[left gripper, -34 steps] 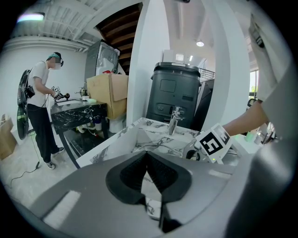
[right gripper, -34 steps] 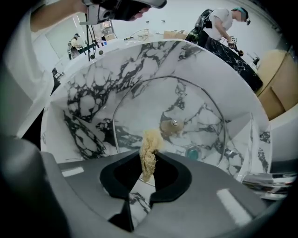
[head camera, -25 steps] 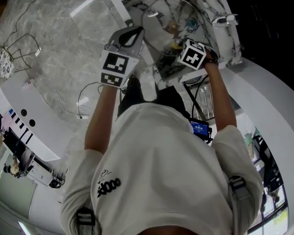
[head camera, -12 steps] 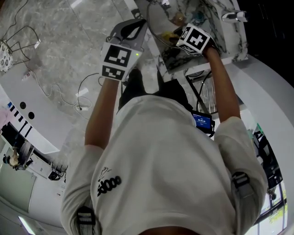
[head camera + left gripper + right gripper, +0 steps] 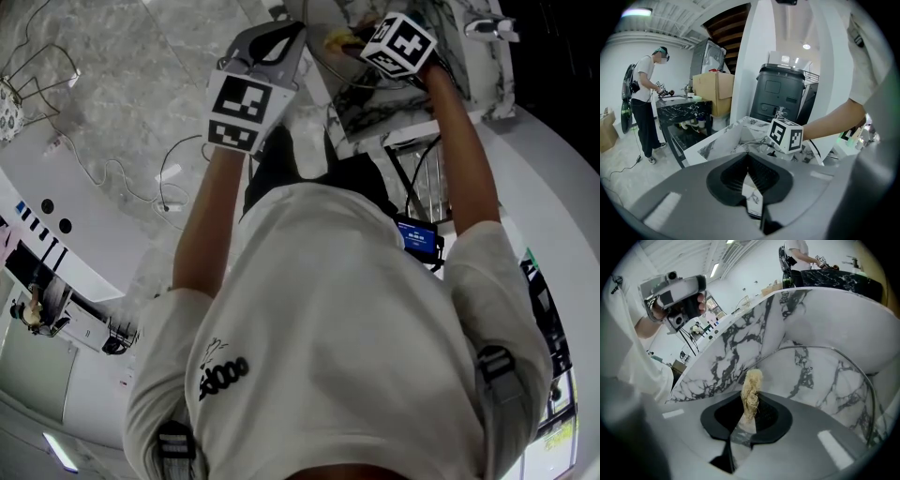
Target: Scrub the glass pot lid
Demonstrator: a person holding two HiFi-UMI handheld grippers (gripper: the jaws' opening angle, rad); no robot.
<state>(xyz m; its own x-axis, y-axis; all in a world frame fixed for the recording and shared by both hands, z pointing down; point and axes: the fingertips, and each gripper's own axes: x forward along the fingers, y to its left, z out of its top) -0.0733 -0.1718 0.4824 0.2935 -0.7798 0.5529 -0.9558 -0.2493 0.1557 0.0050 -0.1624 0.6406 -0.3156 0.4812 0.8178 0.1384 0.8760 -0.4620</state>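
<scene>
Right gripper [image 5: 750, 416], clamping fibre scrubber [image 5: 751, 387], is facing glass pot lid [image 5: 820, 380] just ahead-right in sink [image 5: 740, 333]; left gripper [image 5: 749, 176], jaws together, is hovering farther off.

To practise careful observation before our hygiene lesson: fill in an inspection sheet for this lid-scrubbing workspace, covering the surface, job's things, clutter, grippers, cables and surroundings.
Surface: white marbled basin, with a faucet beside it.
Job's things: glass lid stands on edge in the basin. A pale fibrous scrubber points towards it; contact cannot be told.
Clutter: nothing clear enough to name.
Grippers: left gripper has its jaws together, and whether they pinch the lid's rim is unclear. The right gripper is shut on the scrubber.
Cables: loose cable on the floor.
Surroundings: another person works at a dark counter, and a cardboard box sits nearby.
</scene>
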